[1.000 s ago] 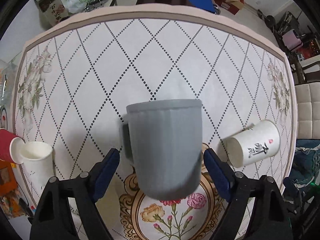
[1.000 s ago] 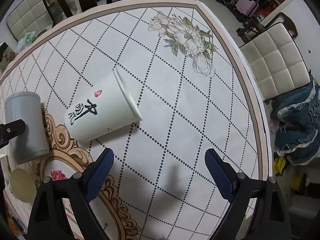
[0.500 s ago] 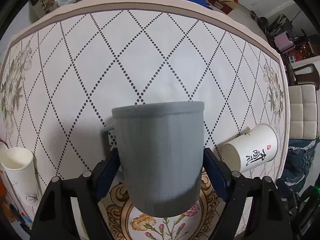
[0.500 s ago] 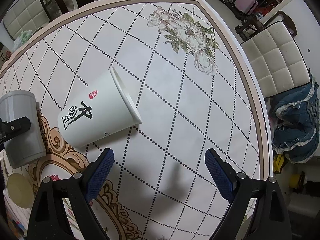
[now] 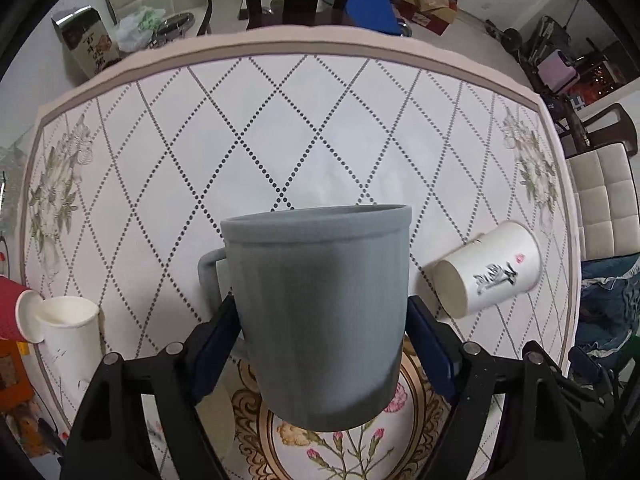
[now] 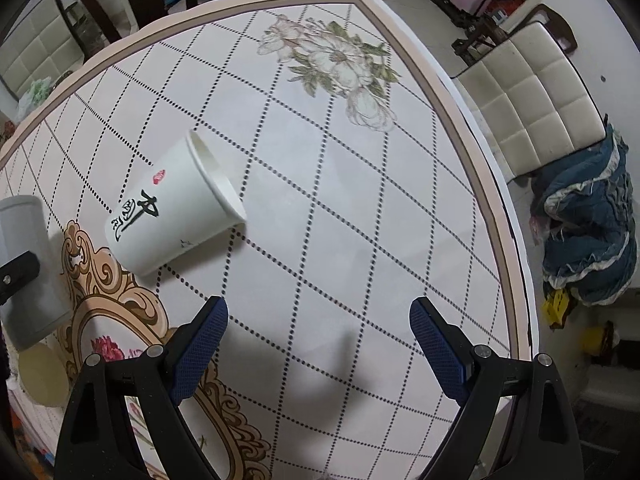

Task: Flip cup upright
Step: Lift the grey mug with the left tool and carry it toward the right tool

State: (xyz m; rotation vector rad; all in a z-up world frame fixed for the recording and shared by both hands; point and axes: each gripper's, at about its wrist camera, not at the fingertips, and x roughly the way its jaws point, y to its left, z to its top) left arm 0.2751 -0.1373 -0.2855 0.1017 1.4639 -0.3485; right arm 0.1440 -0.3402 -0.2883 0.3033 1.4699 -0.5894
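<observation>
Item one: my left gripper (image 5: pixel 322 328), blue pads pressed to either side of a grey ribbed mug with a side handle (image 5: pixel 320 312). I hold the mug rim-up, base clear of the round patterned table (image 5: pixel 304 128), handle pointing left.

Item two: my right gripper (image 6: pixel 318 336), jaws spread wide, nothing between them, above bare table.

Item three: a white paper cup with black calligraphy (image 6: pixel 168 208), lying on its side, just right of the mug.

Item four: a second white paper cup (image 5: pixel 72 332) standing upright at the table's left edge, a red ribbed paper cup (image 5: pixel 12 308) touching its rim.
</observation>
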